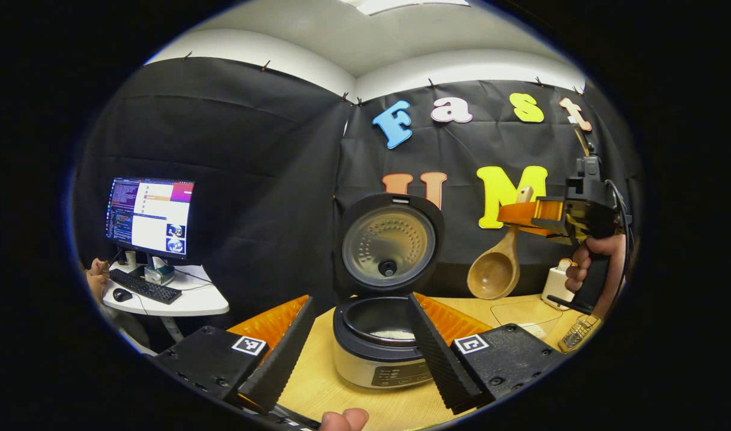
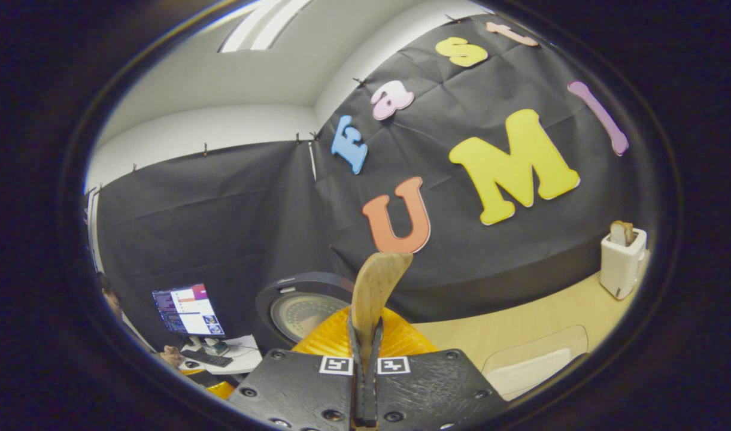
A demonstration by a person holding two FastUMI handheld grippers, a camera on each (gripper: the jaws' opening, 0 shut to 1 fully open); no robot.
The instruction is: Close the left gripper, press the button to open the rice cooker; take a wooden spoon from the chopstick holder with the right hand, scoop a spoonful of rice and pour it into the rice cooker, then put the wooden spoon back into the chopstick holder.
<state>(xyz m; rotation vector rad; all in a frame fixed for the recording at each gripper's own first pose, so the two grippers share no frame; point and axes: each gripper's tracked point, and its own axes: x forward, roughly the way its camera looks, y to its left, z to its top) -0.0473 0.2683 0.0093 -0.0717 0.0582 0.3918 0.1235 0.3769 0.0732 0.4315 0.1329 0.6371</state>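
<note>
Between the right gripper's (image 2: 365,359) closed fingers stands the wooden spoon (image 2: 374,287); left gripper (image 1: 359,341) fingers open.

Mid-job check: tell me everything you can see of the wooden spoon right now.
The wooden spoon is pale, smooth wood with a deep round bowl and a flat handle. It hangs in the air, bowl down and facing the camera, apparently empty, to the right of the open rice cooker and above the table. The right gripper is shut on its handle; in the right gripper view the handle end sticks up between the closed fingers.
</note>
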